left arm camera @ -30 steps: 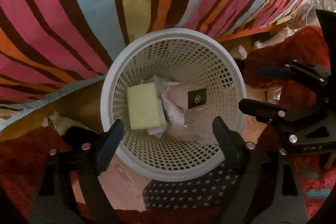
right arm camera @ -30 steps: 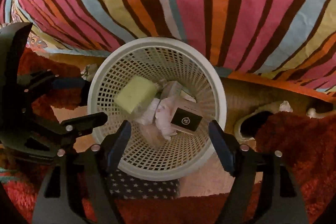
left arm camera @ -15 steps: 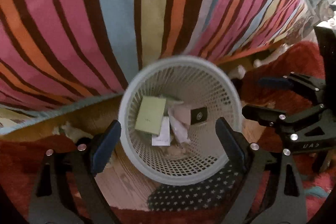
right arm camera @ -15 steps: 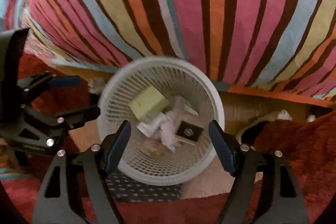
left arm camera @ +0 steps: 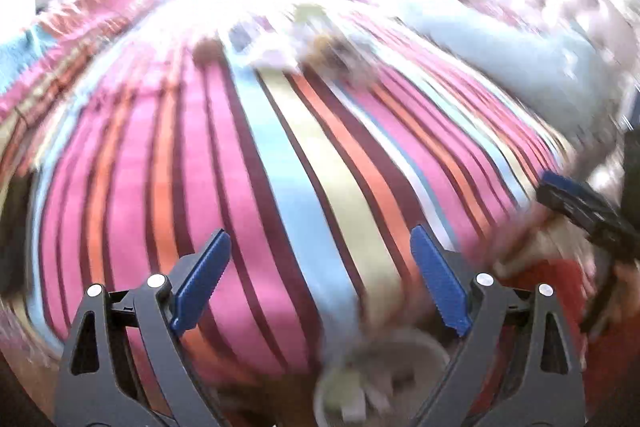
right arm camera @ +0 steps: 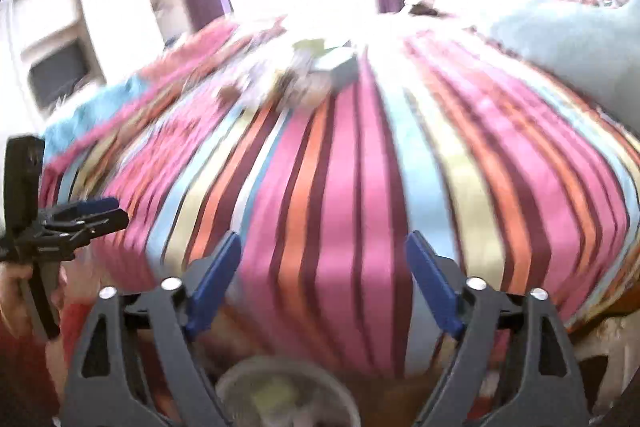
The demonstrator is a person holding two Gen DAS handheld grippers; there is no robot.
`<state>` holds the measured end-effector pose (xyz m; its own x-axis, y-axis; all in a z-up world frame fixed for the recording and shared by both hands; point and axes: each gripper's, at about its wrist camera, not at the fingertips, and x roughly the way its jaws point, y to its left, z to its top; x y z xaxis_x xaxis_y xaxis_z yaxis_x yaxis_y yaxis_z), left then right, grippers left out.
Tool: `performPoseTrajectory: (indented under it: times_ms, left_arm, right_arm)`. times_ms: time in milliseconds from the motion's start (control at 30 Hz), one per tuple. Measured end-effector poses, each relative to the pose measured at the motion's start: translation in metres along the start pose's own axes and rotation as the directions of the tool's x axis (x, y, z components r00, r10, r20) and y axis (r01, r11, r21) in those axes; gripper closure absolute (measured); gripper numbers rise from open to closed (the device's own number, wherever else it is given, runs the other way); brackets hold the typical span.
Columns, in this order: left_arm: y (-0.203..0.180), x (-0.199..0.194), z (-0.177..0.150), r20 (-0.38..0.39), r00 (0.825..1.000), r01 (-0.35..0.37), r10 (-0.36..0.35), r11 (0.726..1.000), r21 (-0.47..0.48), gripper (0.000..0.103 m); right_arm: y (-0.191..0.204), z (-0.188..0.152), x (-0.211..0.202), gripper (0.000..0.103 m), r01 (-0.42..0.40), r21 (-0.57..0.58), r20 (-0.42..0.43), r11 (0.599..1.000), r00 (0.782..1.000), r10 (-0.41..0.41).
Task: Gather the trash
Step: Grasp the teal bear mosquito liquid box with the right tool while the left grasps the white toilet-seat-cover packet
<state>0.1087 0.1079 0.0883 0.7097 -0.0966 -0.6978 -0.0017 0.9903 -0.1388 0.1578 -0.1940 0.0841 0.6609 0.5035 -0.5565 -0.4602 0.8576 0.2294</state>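
Left wrist view
- Left tool point(left arm camera: 320, 267): jaws stand wide apart, nothing between the blue pads; it points at the bed.
- Bedspread point(left arm camera: 256, 163): striped in pink, maroon, orange, light blue and pale yellow; fills most of the view; blurred.
- Basket point(left arm camera: 384, 383): white, at the bottom edge just below the tool; only part of the rim shows; blurred pale contents inside, type not readable.
- Trash pile point(left arm camera: 316, 47): loose small items on the far part of the bed, well apart from the tool; individual pieces cannot be told apart.
- Right tool point(left arm camera: 580, 207): at the right edge, seen from the side; jaw state cannot be told here.
- Pillow point(left arm camera: 520, 55): light blue, at upper right on the bed.

Right wrist view
- Right tool point(right arm camera: 324, 275): jaws stand wide apart and hold nothing; it points at the bed.
- Bedspread point(right arm camera: 360, 187): same stripes, covers the middle of the view.
- Trash pile point(right arm camera: 304, 75): blurred cluster on the far side of the bed, including a pale yellow-green piece and a grey box-like piece.
- Basket point(right arm camera: 288, 391): white rim at the bottom edge, between and below the tool arms.
- Left tool point(right arm camera: 84, 219): at the left edge, side-on.
- Pillow point(right arm camera: 568, 39): light blue, upper right.
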Motion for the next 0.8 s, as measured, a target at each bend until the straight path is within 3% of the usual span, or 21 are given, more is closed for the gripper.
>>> performPoseTrajectory:
  times_ms: [167, 367, 533, 800]
  left_arm:
    - [0.029, 0.063, 0.075, 0.014, 0.995, -0.098, 0.099, 0.993, -0.062, 0.014]
    - [0.043, 0.125, 0.141, 0.03, 0.994, -0.109, 0.108, 0.993, 0.044, 0.014]
    - [0.047, 0.163, 0.168, -0.008, 0.996, -0.089, 0.091, 0.988, 0.125, 0.014]
    - [0.039, 0.193, 0.178, -0.051, 0.996, -0.064, 0.077, 0.974, 0.215, 0.014]
  right_arm:
    - [-0.014, 0.064, 0.058, 0.022, 0.032, 0.027, 0.037, 0.999, 0.999, -0.033]
    - [-0.009, 0.139, 0.133, 0.022, 0.136, 0.009, 0.011, 0.991, 0.991, -0.136]
    - [-0.013, 0.163, 0.183, 0.022, 0.16, 0.036, -0.057, 0.987, 0.986, -0.157]
    - [-0.003, 0.179, 0.237, 0.022, 0.135, 0.063, -0.161, 0.989, 0.979, -0.123]
